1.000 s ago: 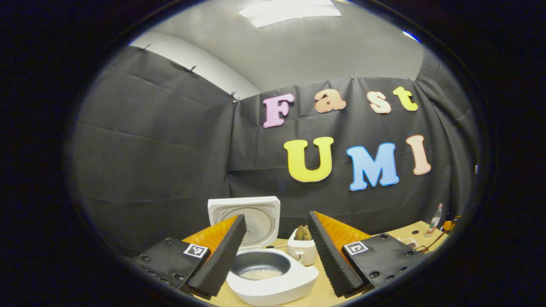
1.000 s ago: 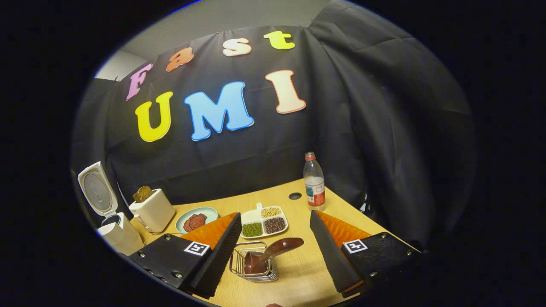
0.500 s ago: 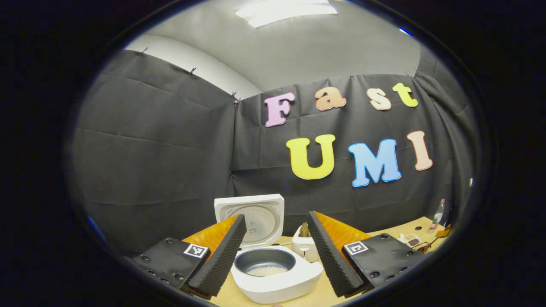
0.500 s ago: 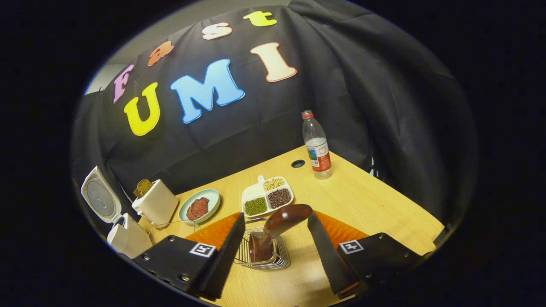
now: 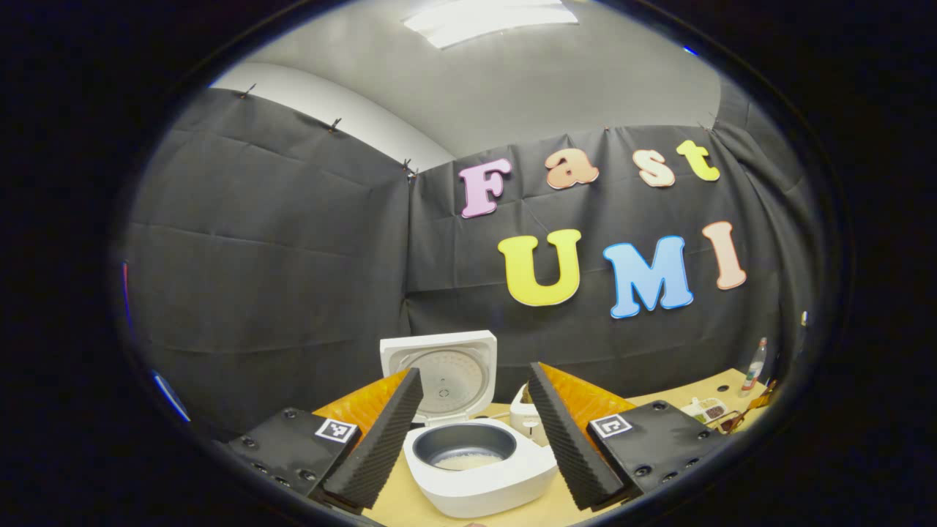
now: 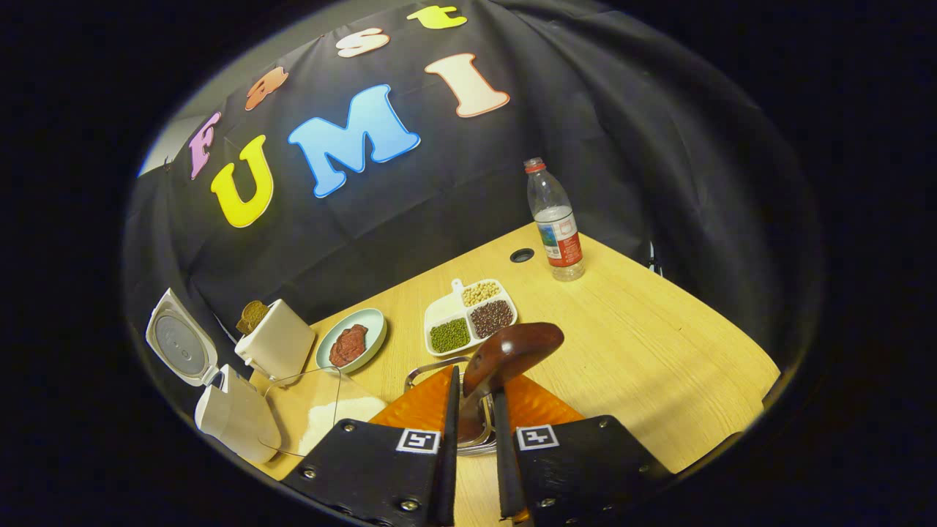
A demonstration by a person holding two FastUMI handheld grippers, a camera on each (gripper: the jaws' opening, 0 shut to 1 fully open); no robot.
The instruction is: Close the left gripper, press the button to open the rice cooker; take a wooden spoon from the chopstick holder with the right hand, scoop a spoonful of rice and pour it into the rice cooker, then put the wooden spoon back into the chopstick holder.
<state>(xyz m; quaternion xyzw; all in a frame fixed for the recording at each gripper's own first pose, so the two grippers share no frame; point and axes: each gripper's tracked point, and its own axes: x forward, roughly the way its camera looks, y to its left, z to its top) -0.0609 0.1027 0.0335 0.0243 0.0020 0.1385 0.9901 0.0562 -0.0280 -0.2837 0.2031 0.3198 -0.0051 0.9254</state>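
A: Where is the wooden spoon (image 6: 512, 353)?

B: At lower centre of the right gripper view, in the chopstick holder (image 6: 428, 369). My right gripper (image 6: 472, 454) jaws pinch its handle.

A: And the rice cooker (image 5: 468, 457)?

B: Lid up, at bottom centre of the left gripper view, between my left gripper (image 5: 472, 432) jaws, which are spread.

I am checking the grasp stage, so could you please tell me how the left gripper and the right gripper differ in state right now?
The left gripper is wide open and holds nothing; the right gripper has closed on the wooden spoon. The left gripper faces the open rice cooker; the right gripper sits at the chopstick holder, where the spoon stands. Both point down toward the wooden table.
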